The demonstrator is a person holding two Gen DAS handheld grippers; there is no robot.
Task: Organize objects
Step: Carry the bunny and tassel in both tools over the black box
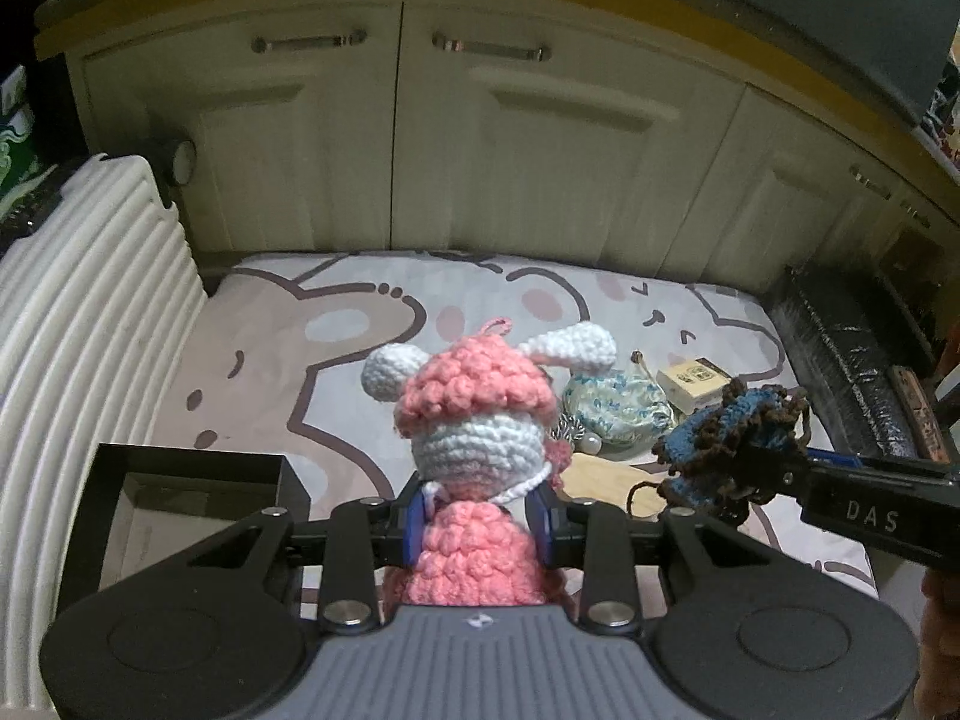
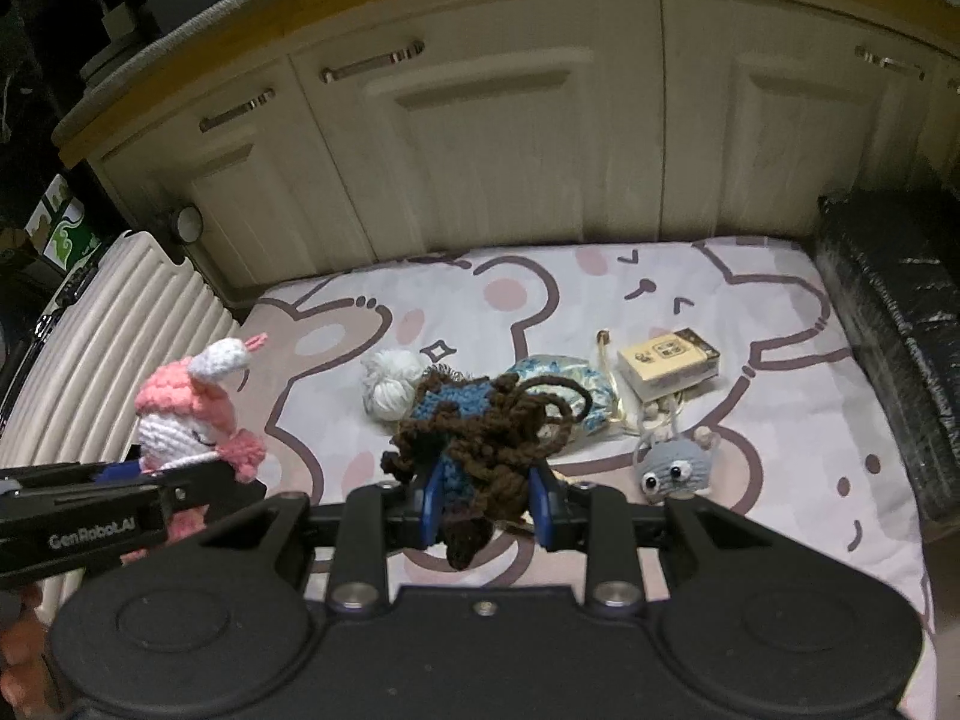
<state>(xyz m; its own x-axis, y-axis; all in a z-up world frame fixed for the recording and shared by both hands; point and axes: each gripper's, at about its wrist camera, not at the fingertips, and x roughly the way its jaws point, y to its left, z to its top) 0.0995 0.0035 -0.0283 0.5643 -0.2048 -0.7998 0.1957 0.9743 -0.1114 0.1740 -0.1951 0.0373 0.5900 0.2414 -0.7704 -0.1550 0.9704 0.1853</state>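
Landmark: mat (image 2: pixel 780 324), pale with cartoon bear outlines, lying in front of cream cabinets (image 2: pixel 480 138).
Radiator (image 1: pixel 90 324): white and ribbed, at the mat's left edge.
Box (image 1: pixel 198 480): black, open-topped, on the mat's near left corner.
Left gripper (image 1: pixel 480 525): lifted above the mat's left half, blue pads clamped on the doll's body.
Doll (image 1: pixel 474 420): crocheted, pink bobbled body and cap, white head, two white ears, a small pink loop on top; upright, off the mat.
Yarn ball (image 2: pixel 390 381): white, on the mat's middle.
Right gripper (image 2: pixel 486 504): above the mat's middle, pads pressed on the blue piece.
Blue piece (image 2: pixel 474 426): blue crochet tangled with loose brown yarn; held off the mat.
Pouch (image 1: pixel 618 408): blue-and-white patterned, on the mat behind the blue piece.
Card box (image 2: pixel 669 363): small, cream with a dark edge, on the mat's right half.
Mouse (image 2: pixel 675 468): grey crochet with googly eyes, on the mat nearer than the card box.
Black bundle (image 2: pixel 888 324): along the mat's right edge.
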